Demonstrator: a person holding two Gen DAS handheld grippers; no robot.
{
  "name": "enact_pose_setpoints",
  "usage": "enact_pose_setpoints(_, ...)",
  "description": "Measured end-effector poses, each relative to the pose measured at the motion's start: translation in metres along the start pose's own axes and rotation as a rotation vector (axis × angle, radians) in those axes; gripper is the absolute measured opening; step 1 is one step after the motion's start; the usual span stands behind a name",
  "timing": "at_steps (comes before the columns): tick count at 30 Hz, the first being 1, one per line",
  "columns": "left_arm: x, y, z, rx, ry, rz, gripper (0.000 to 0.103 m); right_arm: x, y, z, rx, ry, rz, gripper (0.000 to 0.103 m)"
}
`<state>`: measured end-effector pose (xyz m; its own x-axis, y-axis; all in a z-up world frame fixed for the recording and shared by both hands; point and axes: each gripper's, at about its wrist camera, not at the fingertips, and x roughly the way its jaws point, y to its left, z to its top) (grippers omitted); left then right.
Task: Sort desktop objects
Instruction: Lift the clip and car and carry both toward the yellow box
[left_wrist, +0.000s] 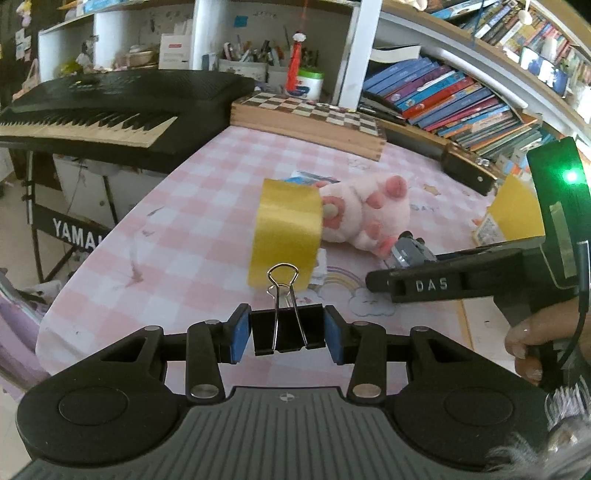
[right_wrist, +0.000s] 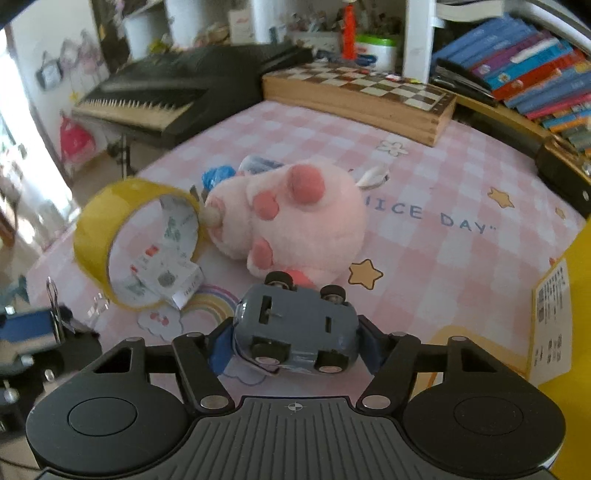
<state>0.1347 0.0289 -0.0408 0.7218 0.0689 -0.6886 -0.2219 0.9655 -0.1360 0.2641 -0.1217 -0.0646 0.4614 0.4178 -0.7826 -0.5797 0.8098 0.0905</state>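
My left tool (left_wrist: 288, 334) is clenched on one black binder clip (left_wrist: 286, 330), both blue pads (left_wrist: 236, 336) pressing its sides, its wire handles pointing up and forward. The clip is held above the table (left_wrist: 177, 229), clear of the pink checked cloth.

My right tool (right_wrist: 295, 338) has one grey-blue toy car (right_wrist: 295, 328) between its pads; the car lies belly-up, four black wheels showing, and both pads meet its ends, so I read it as gripped. From the left view I see that tool's black finger (left_wrist: 424, 284) reaching in from the right, a hand (left_wrist: 532, 343) behind it.

Ahead on the table I count one roll of yellow tape (left_wrist: 284, 229) standing on edge, one pink plush toy (left_wrist: 365, 214) touching it, and some printed papers (right_wrist: 162, 266) lying inside and under the roll. One yellow box (right_wrist: 561, 310) sits at the right edge. Farther back: one wooden chessboard (left_wrist: 314, 114) and one keyboard (left_wrist: 110, 107).
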Motion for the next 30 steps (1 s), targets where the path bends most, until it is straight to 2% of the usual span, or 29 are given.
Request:
enact_pose_setpoints(18,-0.056,0.009,0.008,0.038,-0.109,-0.112,0.039,-0.087,0.027,-0.018,0.081,-0.142,-0.038,0.068)
enact_pose_setpoints(30,-0.099,-0.001,-0.004,0.137,-0.133,-0.263,0.039,-0.148,0.046,-0.07,0.185,-0.183,-0.118,0.068)
